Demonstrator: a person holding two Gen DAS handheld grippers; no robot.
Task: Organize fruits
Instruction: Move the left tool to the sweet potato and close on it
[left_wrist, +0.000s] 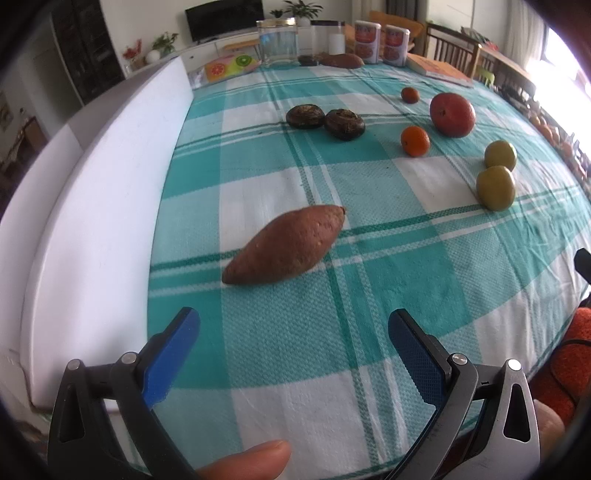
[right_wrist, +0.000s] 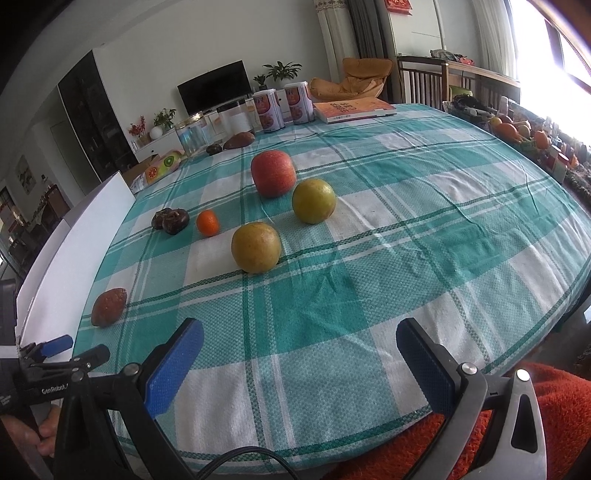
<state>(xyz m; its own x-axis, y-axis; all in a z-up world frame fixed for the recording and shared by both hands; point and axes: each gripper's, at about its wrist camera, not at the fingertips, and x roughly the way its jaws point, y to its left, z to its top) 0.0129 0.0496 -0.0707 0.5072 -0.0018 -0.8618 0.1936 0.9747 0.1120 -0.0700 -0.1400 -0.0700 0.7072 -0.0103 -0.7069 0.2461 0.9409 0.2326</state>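
On the teal checked tablecloth (left_wrist: 369, 258) lies a sweet potato (left_wrist: 286, 245) just ahead of my open left gripper (left_wrist: 293, 328). Farther off sit two dark water chestnuts (left_wrist: 325, 120), a small orange (left_wrist: 415, 141), a second small orange (left_wrist: 410, 95), a red apple (left_wrist: 452, 114) and two green-yellow fruits (left_wrist: 495, 187). In the right wrist view my right gripper (right_wrist: 299, 339) is open over the near cloth, with the green-yellow fruits (right_wrist: 256, 247) (right_wrist: 313, 201), apple (right_wrist: 273, 172), orange (right_wrist: 208, 223), chestnuts (right_wrist: 170, 220) and sweet potato (right_wrist: 109, 306) ahead and to the left.
At the table's far edge stand a glass jar (left_wrist: 277, 42), two printed cans (left_wrist: 382, 42), another sweet potato (left_wrist: 341, 60), a book (left_wrist: 439, 70) and a fruit-print box (left_wrist: 231, 67). A white board (left_wrist: 92, 221) borders the left side. Wooden chairs (right_wrist: 424, 83) stand behind.
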